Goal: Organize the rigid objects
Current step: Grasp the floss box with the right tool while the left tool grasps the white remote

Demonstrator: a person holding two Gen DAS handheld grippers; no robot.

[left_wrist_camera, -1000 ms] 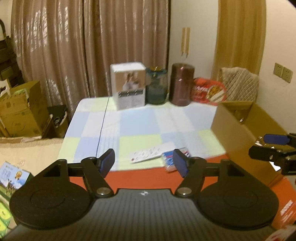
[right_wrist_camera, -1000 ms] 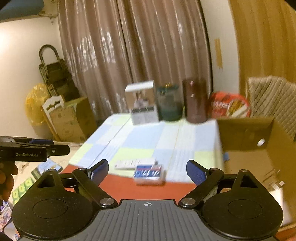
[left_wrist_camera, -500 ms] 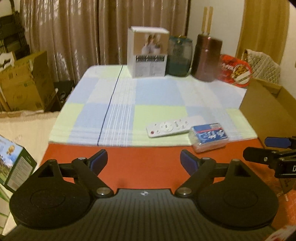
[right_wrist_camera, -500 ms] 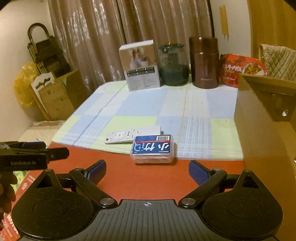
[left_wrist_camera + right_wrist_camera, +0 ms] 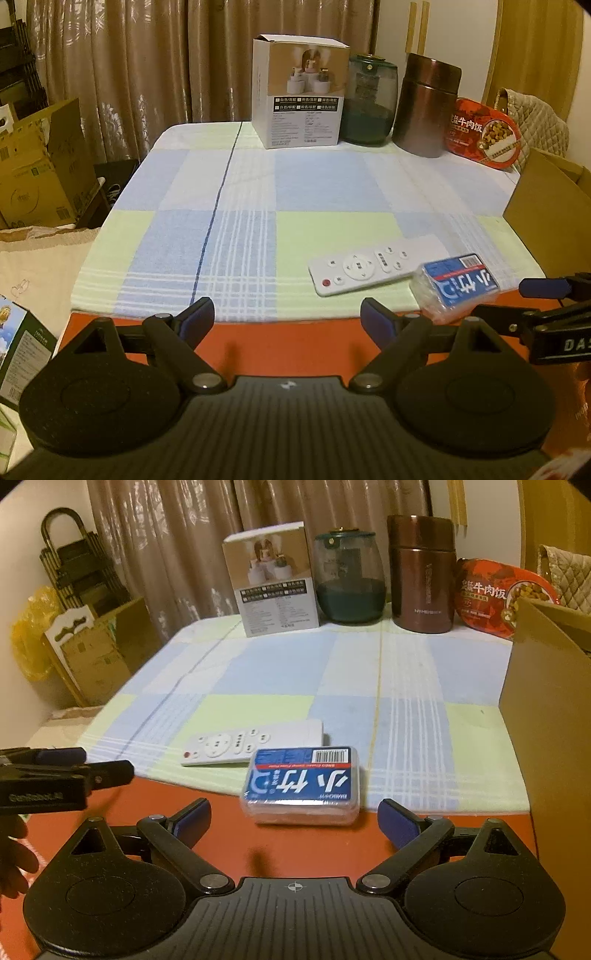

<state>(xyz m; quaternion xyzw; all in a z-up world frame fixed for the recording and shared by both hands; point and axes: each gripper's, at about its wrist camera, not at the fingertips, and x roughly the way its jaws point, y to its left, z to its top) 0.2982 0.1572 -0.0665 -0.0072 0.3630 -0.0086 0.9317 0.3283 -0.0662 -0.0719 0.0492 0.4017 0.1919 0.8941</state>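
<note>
The left gripper has its jaws spread wide, having just been opening, with nothing between them; below the gap lies only the bare red table edge. The right gripper stands wider still, its jaws also just opened further, and holds nothing. Its blue pads sit on either side of the near end of the pack, apart from it, not touching.

The pack, a clear-wrapped block with a blue label, lies flat at the front edge of the checked cloth, half on the cloth and half on the red table. The white remote lies flat just behind it on the cloth, angled, its right end close to the pack's far corner; whether they touch I cannot tell. In the left view the pack is to the right of the left gripper, with the remote ahead of that gripper's right finger.

An open carton stands at the right edge of the table; its inside is hidden. Along the far edge stand a white box, a green jar with dark contents in its lower part, a closed brown canister, and a red meal tub propped on edge.
</note>
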